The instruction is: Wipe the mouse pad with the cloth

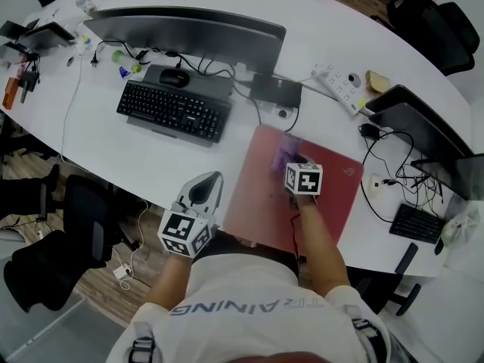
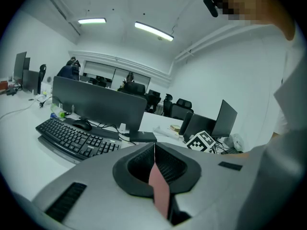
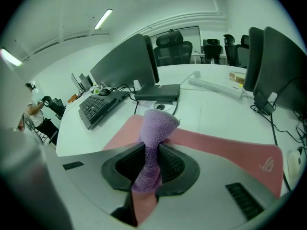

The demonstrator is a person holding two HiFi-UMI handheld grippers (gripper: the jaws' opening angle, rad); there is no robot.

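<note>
The wiping looks under way rather than finished. The right gripper (image 3: 151, 164) is clamped on the purple cloth (image 3: 156, 128), which stands bunched up out of its 2 jaws. In the head view the cloth (image 1: 285, 157) sits on the far part of the pink mouse pad (image 1: 261, 203), close to its far edge. Whether the cloth presses flat on the pad there is hard to say, since the head view blurs it.

No streak, damp trail or dirt shows on the mouse pad, so the pictures give no measure of how much surface is covered. As a judgement, most of the pad toward the person and toward its logo corner is left to do.

The left gripper (image 1: 203, 193) hangs just off the pad's near-left corner. Its jaws are closed together on nothing, and it takes no part in the work.

The person's right forearm and the marker cube hide a strip down the middle of the pad, and the torso cuts off its near edge. In the right gripper view the gripper's own body covers the near part of the pad. The pink sliver below the left gripper's jaws cannot be identified with certainty.
</note>
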